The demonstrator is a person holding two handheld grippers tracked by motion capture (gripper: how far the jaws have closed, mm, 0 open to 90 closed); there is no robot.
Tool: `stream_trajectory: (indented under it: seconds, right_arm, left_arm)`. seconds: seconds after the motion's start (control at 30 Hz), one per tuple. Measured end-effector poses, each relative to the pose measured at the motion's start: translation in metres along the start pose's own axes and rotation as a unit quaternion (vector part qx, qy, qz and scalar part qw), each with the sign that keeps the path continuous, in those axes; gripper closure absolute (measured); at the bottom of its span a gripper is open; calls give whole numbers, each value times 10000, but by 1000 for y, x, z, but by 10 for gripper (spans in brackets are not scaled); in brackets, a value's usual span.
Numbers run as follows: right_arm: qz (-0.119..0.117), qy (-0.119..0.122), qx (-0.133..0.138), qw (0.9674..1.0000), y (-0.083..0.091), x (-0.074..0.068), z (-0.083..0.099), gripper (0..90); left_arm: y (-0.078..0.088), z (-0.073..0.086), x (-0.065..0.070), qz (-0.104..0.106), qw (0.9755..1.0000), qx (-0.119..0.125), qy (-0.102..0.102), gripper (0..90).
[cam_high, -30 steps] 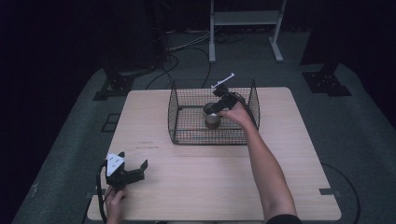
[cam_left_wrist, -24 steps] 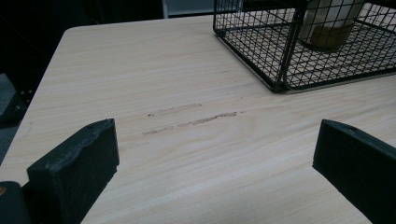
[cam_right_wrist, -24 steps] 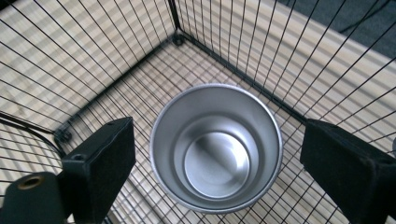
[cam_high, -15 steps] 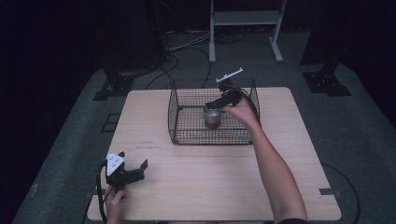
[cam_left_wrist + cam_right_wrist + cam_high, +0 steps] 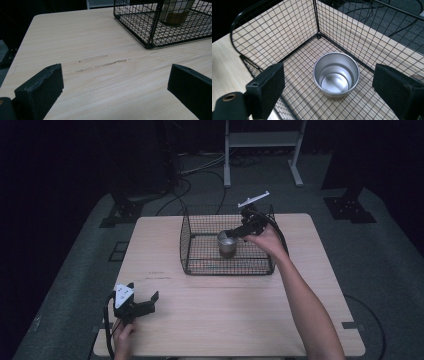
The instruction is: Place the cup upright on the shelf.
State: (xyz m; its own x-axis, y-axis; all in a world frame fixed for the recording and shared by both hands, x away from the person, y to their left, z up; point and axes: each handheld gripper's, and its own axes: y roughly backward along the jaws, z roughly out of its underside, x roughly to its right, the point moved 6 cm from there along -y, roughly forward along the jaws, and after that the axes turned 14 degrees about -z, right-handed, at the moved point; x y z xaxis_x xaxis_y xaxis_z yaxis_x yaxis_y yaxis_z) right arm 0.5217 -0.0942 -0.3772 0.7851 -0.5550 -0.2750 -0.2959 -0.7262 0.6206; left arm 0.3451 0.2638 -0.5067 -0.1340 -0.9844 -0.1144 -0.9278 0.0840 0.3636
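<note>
From the high view I see the metal cup (image 5: 227,243) standing upright inside the wire basket (image 5: 200,245), toward the basket's right half, a brushed silver cylinder with a darker band low on its wall. My right gripper (image 5: 235,233) hangs over the basket just above the cup's rim, and here I cannot tell how far apart its jaws stand. The basket is a black grid of thin wire, rectangular with rounded corners, sitting on the far half of the pale wood-grain worktop (image 5: 240,320). My left gripper (image 5: 147,301) rests well in front of the basket, toward the worktop's near left corner, jaws spread wide with nothing between them. Grey carpet, dark stands and loose cables lie beyond the basket.

In the left gripper view the two black padded jaws stand far apart over bare wood with a few faint scuff marks (image 5: 105,63); the basket's near corner (image 5: 150,35) and the cup's lower wall (image 5: 175,15) sit beyond them.

In the right gripper view I look down into the cup (image 5: 336,74): round, thin-walled, smooth satin metal, empty, its base on the basket's mesh floor (image 5: 307,62) near a corner. The jaws stand apart on either side, above it, touching nothing, having just been closing slightly.
</note>
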Motion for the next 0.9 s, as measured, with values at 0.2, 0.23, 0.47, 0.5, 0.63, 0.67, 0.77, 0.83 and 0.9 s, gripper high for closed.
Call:
stream_trajectory:
  seconds: [0.2, 0.23, 0.47, 0.5, 0.63, 0.67, 0.77, 0.83, 0.9]
  right_arm:
    - [-92, 31, 135, 9999, 16, -7, 7, 104]
    - [-94, 49, 145, 9998, 17, -8, 8, 104]
    - [-181, 84, 105, 9997, 23, -13, 22, 104]
    - [-191, 92, 95, 9997, 23, -14, 24, 104]
    - [-231, 102, 82, 9996, 25, -16, 31, 104]
    - [-247, 91, 74, 9996, 25, -17, 33, 104]
    - [-274, 87, 100, 9995, 27, -18, 37, 105]
    - [-293, 94, 107, 9995, 28, -19, 40, 105]
    - [-309, 101, 107, 9994, 29, -19, 42, 105]
  left_arm:
    - [0, 0, 0, -7, 10000, 24, 19, 0]
    - [0, 0, 0, -7, 10000, 16, 19, 0]
    - [0, 0, 1, -11, 10000, 11, -6, 0]
    - [0, 0, 1, -9, 10000, 10, -6, 0]
    - [0, 0, 0, -9, 10000, 11, -4, 0]
    - [0, 0, 0, -8, 10000, 10, -4, 0]
    - [0, 0, 0, -9, 10000, 12, -9, 0]
    - [0, 0, 0, -7, 10000, 13, -4, 0]
    - [0, 0, 0, -9, 10000, 13, 1, 0]
